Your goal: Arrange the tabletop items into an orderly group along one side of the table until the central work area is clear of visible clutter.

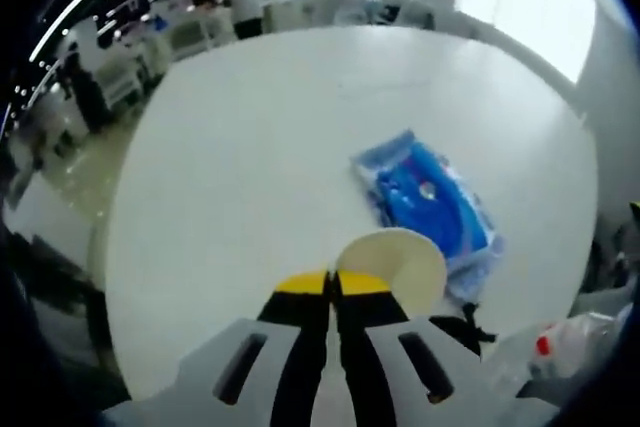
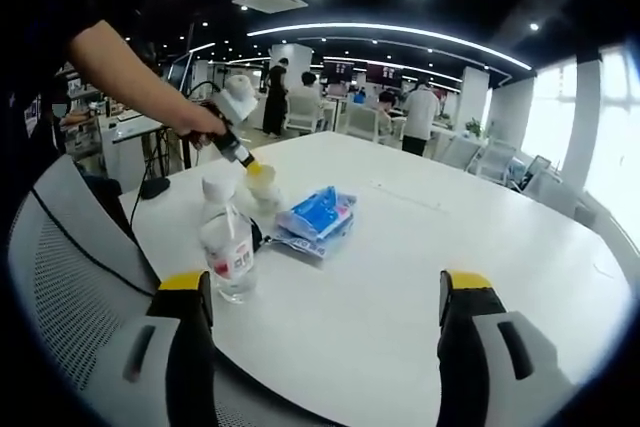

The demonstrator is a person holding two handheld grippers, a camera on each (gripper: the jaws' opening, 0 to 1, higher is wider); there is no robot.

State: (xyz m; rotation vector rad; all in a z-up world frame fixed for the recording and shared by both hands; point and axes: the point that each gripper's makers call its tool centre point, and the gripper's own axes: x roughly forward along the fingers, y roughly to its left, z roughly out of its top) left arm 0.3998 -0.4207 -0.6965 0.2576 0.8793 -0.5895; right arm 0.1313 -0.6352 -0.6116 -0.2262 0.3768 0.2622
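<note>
a: what are the left tongs (image 1: 328, 285) doing?

b: in the left gripper view their yellow-tipped jaws are pressed together with nothing between them. a pale paper cup (image 1: 393, 269) sits just beside the tips, on the white desk (image 1: 250, 177).

a: and the blue thing?

b: a blue plastic packet (image 1: 430, 205) lies flat on the desk just past the cup, near the desk's edge. in the right gripper view the same packet (image 2: 318, 215) lies close to the cup (image 2: 261, 185), all towards one side of the desk (image 2: 420, 267).

a: the right tongs?

b: the right tongs (image 2: 325, 292) are spread wide, jaws far apart, gripping nothing. they hang above the desk's near edge.

a: anything else on the desk?

b: a clear water bottle (image 2: 228, 237) with a white cap and a red label stands upright near the left jaw of the right tongs, just beside the packet. a small dark object lies behind it; i cannot tell what it is.

a: can you see the person?

b: a hand (image 2: 200, 119) holds the left tongs (image 2: 252, 162) down over the cup, arm reaching in from the left. a mesh chair (image 2: 70, 277) stands at the desk's edge.
</note>
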